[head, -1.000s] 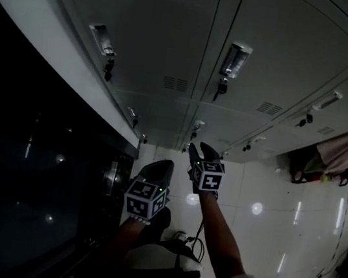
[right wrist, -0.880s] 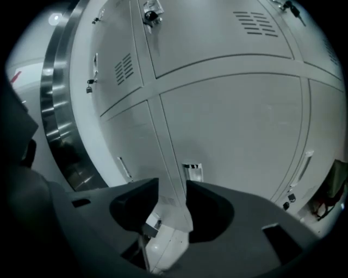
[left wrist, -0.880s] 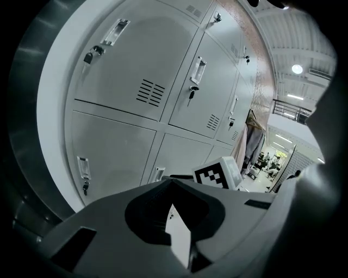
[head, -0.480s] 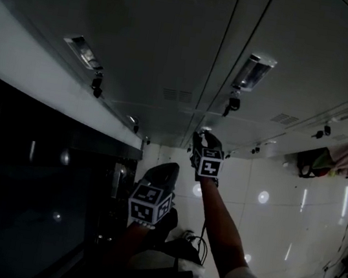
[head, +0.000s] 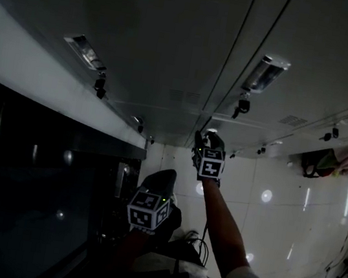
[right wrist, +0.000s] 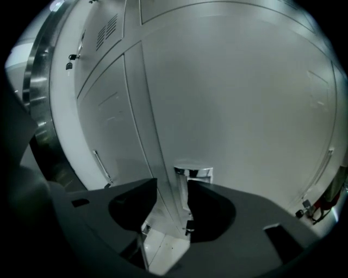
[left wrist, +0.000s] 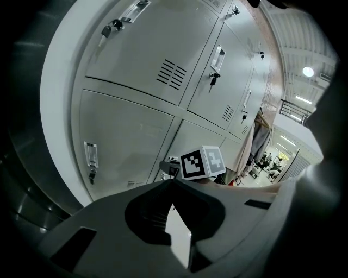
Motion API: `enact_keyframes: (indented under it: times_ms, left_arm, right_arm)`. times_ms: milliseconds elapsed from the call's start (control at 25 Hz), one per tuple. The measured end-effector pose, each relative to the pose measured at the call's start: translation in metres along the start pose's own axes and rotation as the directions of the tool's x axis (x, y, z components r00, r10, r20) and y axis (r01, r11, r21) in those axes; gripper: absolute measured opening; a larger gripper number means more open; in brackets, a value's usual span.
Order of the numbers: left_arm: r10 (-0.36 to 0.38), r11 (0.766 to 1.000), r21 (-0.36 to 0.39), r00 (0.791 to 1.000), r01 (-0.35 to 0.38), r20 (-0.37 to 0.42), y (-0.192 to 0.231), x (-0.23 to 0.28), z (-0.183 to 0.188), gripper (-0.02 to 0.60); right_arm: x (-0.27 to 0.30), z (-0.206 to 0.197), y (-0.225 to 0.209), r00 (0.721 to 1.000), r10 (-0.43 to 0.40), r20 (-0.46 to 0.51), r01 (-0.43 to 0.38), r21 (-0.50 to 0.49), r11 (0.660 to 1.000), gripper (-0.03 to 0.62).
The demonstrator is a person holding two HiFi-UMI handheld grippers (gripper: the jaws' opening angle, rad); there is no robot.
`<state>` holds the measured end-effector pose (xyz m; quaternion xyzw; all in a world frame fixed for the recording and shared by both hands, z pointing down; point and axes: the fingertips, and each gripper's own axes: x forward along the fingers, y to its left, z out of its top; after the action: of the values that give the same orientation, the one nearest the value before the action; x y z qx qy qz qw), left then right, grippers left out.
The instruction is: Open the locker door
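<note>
Head view: two grippers. Right gripper (head: pixel 205 139) raised to floor-side edge of locker wall (head: pixel 163 42). Left gripper (head: pixel 159 180) lower, clear of lockers. Two large handles near top: left handle (head: pixel 85 51), right handle (head: pixel 266 73).

Left gripper view: jaws meet at tips, nothing between.

Right gripper view: jaws slightly apart. One chrome handle (right wrist: pixel 193 172) of locker door (right wrist: pixel 239 98) at their tips, contact unclear.

The right gripper (head: pixel 204 140) has reached farther out, its arm straighter, and now sits right at the chrome handle (right wrist: pixel 193 172) near the left edge of the locker door (right wrist: pixel 244 108). The left gripper (head: pixel 162 178) has sunk lower and drawn back toward the person's body. The person's head has leaned closer to the lockers.
</note>
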<state>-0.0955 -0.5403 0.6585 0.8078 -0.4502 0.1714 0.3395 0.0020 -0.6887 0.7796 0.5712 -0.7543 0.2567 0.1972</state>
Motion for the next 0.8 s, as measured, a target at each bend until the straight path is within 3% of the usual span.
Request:
enact_keyframes:
  times_ms: [400, 560, 800]
  left_arm:
    - [-0.015, 1.0, 0.004, 1.0, 0.015, -0.004, -0.024, -0.013, -0.019, -0.003]
    - [-0.023, 1.0, 0.0, 1.0, 0.023, -0.017, -0.037, -0.02, -0.032, -0.003]
    - [-0.039, 0.999, 0.005, 0.999, 0.04, -0.031, -0.058, -0.03, -0.05, -0.003]
  right_arm:
    - [-0.042, -0.028, 0.008, 1.0, -0.005, -0.002, 0.005, 0.006, 1.0, 0.201]
    - [-0.064, -0.042, 0.005, 1.0, 0.001, 0.005, -0.001, 0.015, 1.0, 0.158]
    - [-0.092, -0.064, -0.003, 1.0, -0.001, -0.017, 0.002, 0.01, 1.0, 0.147]
